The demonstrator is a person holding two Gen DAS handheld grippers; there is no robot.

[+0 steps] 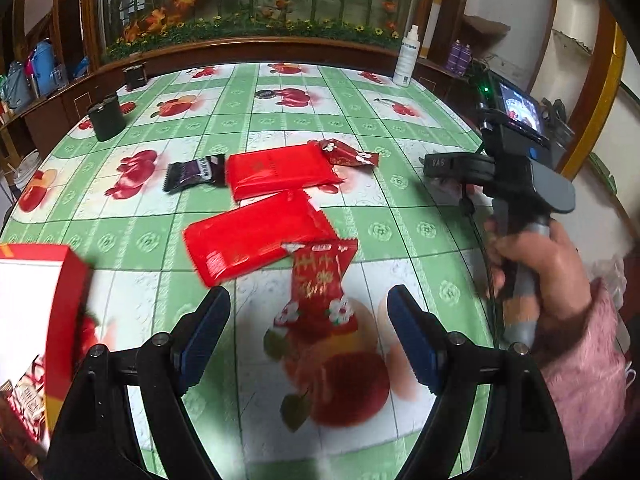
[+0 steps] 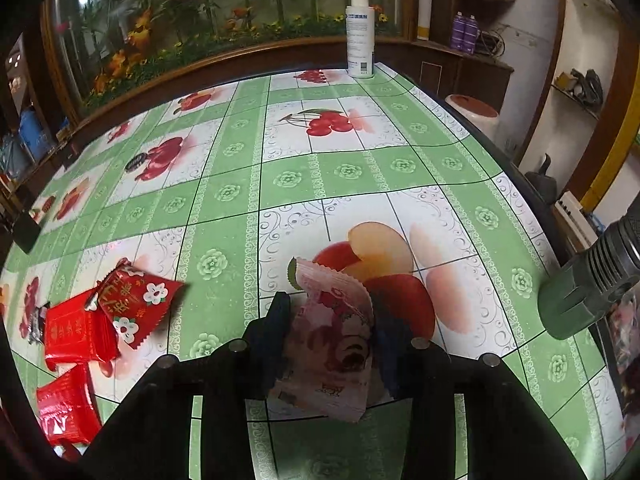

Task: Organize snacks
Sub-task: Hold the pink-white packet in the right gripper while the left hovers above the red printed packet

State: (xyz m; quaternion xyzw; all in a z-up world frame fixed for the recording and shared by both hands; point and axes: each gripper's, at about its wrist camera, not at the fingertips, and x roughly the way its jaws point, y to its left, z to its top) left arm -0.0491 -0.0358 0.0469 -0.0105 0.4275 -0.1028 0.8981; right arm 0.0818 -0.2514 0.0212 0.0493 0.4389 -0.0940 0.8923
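Pink snack packet: crinkled, zigzag top edge, upright between right tool's pads, pressed on both sides. Two flat red packs: side by side mid-counter, near one tilted. Small red flowered packet: overlaps near pack's corner. Second flowered packet: at far pack's corner. Black packet: left of far pack. Red-and-white box: left edge.

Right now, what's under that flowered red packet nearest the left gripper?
The flowered packet overlaps a corner of a flat red pack; its lower half lies on the tablecloth. Whatever else sits beneath is covered.
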